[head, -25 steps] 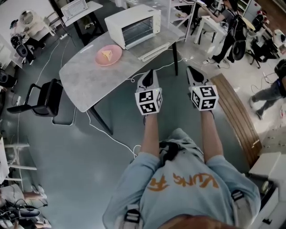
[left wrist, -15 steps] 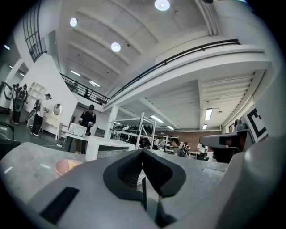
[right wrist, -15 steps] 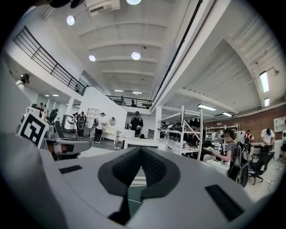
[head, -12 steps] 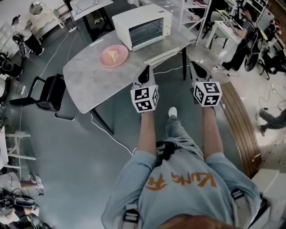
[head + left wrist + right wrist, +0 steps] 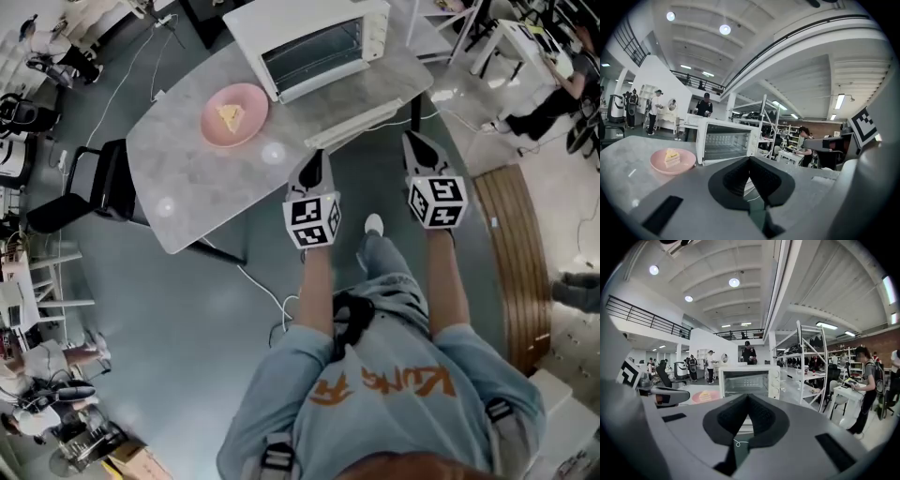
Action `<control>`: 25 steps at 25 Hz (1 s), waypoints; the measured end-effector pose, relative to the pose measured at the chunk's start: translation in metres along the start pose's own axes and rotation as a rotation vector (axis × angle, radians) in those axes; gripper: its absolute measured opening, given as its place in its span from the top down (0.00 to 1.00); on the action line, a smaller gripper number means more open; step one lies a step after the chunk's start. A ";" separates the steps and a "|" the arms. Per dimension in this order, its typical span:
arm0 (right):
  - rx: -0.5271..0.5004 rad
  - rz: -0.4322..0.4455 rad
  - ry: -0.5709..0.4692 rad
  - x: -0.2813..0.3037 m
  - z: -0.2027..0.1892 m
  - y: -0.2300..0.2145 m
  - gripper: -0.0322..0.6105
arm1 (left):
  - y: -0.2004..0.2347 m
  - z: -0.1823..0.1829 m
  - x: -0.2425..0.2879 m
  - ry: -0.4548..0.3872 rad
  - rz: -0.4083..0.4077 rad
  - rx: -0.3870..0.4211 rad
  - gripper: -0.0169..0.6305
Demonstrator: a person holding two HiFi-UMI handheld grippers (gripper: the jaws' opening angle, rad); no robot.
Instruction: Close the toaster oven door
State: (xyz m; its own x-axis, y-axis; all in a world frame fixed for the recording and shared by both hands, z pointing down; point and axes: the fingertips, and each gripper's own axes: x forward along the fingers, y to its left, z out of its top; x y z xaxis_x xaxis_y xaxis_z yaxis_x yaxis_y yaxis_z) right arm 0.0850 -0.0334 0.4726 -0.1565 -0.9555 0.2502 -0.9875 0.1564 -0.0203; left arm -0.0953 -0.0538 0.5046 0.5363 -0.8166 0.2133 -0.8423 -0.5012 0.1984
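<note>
Nothing of the job is done yet. The toaster oven [image 5: 314, 42] stands ahead of both tools with its door [image 5: 361, 125] dropped flat toward them, just beyond their tips. The left hand-held gripper [image 5: 316, 157] and the right hand-held gripper [image 5: 413, 142] both have their jaws pressed together, holding nothing, and neither touches the door. What is left, I judge, is to reach the door, lift it and push it shut.

In each gripper's own view the door is mostly hidden behind the jaws, and its handle cannot be made out. A plate of cake [image 5: 234, 114] sits on the tabletop [image 5: 187, 178], ahead and left of the left hand-held gripper.

The shirt [image 5: 384, 403] bears upside-down orange print, seemingly KUNG FU.
</note>
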 end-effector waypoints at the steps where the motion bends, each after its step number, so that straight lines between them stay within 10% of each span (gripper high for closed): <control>1: 0.011 0.001 0.019 0.016 -0.004 -0.016 0.95 | -0.002 -0.006 0.019 0.027 0.006 -0.002 0.97; 9: 0.075 0.044 0.037 0.121 0.017 -0.108 0.95 | -0.009 0.016 0.133 0.097 0.043 0.048 0.97; 25: -0.028 0.228 0.146 0.177 -0.034 -0.086 0.95 | 0.015 -0.055 0.152 0.247 0.086 0.071 0.97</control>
State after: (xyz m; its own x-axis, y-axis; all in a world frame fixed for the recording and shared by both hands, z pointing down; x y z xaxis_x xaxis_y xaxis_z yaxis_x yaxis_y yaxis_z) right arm 0.1433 -0.2074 0.5520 -0.3679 -0.8491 0.3791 -0.9260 0.3718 -0.0659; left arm -0.0232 -0.1692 0.5928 0.4522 -0.7669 0.4553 -0.8824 -0.4590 0.1033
